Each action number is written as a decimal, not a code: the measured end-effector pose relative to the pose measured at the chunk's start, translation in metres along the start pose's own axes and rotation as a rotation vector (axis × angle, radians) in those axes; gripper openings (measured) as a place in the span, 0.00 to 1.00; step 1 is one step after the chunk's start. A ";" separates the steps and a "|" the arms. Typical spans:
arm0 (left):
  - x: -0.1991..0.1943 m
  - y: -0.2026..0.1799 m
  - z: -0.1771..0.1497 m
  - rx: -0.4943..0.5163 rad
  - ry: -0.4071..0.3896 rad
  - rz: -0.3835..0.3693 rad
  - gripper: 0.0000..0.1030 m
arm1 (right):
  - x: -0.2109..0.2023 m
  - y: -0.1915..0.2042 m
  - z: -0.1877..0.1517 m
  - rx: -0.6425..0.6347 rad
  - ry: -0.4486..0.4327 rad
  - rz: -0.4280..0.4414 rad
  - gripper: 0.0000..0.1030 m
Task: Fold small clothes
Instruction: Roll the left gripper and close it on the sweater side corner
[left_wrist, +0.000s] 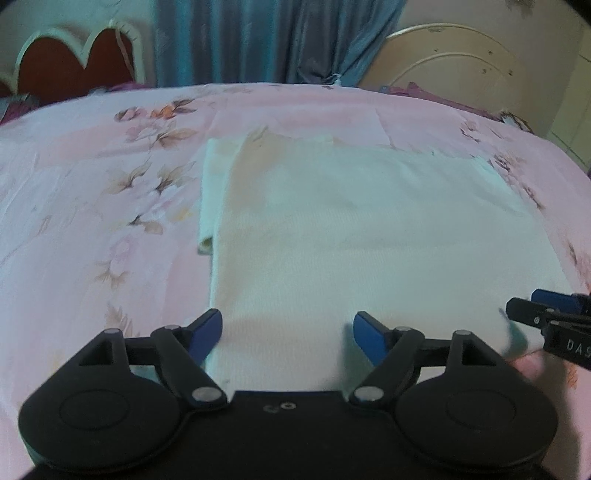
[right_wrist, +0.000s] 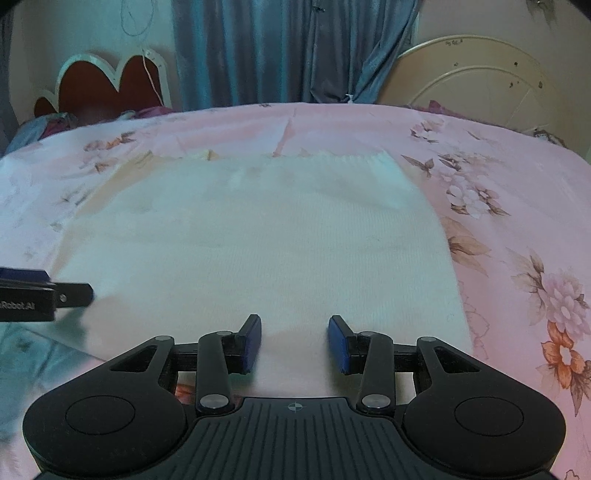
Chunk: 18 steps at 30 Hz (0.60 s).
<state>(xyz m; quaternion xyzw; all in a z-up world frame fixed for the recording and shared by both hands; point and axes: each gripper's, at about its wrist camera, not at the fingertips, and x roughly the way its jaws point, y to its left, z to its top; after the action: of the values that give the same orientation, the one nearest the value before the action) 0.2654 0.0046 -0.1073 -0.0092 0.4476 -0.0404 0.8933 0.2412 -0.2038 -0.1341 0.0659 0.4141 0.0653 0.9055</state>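
across the bed (left_wrist: 92, 206), under a pink flowered sheet (right_wrist: 517, 229), a white knitted garment (left_wrist: 351, 229) lies flat and roughly rectangular, its ribbed edge at the far side. in the left wrist view a narrower strip of the same white cloth, perhaps a sleeve, sticks out from under its left edge, lying along it.

at the left, the left gripper (left_wrist: 288, 334) hangs over the near left part of the garment, pointing steeply down. its blue pads (left_wrist: 207, 332) stand wide apart, with only flat cloth showing in the gap; the left pad sits about over the garment's left edge. nothing is pinched between them, and whether the tips touch the cloth cannot be told.

further right, the right gripper (right_wrist: 294, 341) hangs over the near edge of the garment, right of its middle. its jaws are partly open, narrower than the left pair, and nothing is clamped between the blue pads (right_wrist: 338, 341). the garment runs on under the gap undisturbed.

each gripper shows at the edge of the other's view, low beside the garment's near corners.

behind the bed hang blue curtains (right_wrist: 280, 51), with a red scalloped headboard (left_wrist: 74, 62) at the left and a cream round panel (right_wrist: 476, 70) at the right.
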 end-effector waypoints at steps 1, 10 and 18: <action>-0.002 0.002 0.001 -0.022 0.008 0.002 0.79 | -0.001 0.001 0.002 -0.003 -0.003 0.006 0.39; -0.014 0.022 -0.009 -0.259 0.083 0.030 0.80 | -0.002 0.004 0.011 -0.031 -0.013 0.117 0.39; -0.031 0.017 -0.035 -0.409 0.101 0.049 0.80 | -0.004 -0.004 0.011 -0.063 -0.002 0.210 0.39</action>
<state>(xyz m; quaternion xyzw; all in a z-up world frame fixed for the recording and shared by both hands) 0.2196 0.0252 -0.1047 -0.1775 0.4909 0.0726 0.8499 0.2474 -0.2088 -0.1244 0.0806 0.4017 0.1729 0.8957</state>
